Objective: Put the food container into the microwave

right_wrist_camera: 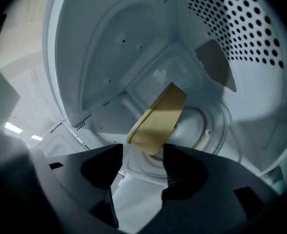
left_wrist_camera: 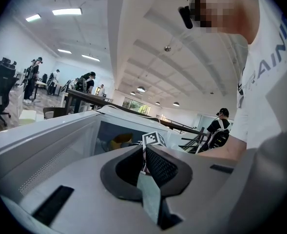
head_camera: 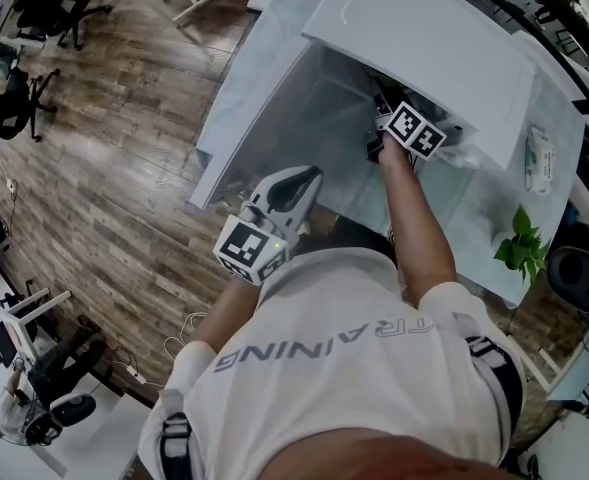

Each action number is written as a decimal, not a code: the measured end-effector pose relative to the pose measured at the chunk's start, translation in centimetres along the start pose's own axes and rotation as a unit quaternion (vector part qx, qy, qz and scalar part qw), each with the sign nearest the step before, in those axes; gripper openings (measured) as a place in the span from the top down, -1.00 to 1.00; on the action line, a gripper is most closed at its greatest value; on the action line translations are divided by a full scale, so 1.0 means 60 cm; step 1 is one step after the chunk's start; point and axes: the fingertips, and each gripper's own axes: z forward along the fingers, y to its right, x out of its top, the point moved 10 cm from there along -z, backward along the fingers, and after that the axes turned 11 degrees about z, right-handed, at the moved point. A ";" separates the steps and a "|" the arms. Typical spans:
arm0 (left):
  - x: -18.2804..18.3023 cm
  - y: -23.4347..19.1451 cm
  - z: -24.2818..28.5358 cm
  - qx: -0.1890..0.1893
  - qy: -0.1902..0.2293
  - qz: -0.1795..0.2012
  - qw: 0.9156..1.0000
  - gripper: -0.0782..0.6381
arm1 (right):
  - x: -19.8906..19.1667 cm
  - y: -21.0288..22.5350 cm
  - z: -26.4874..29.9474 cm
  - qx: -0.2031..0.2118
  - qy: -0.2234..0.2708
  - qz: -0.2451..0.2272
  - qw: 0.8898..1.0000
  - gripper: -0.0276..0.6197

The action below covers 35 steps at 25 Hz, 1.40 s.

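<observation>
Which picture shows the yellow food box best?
The right gripper view: the food box fills the middle, inside the microwave, just past the open jaws. The left gripper view shows only a small yellow bit. In the head view it is hidden.

The person's white shirt bears the grey word "TRAINING", seen upside down.

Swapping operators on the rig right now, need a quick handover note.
Left tongs: shut, empty, outside by the open door.
Right tongs: open, inside the microwave, with the yellow food container just past the tips, not gripped.
Done: the container is in, apparently on the turntable.
Left: back the right tongs out, then probably shut the door.
</observation>
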 end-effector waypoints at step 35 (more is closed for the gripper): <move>-0.008 0.025 -0.071 -0.015 0.000 0.044 0.999 0.66 | -0.072 -0.025 -0.117 0.002 -0.045 0.020 0.999 0.84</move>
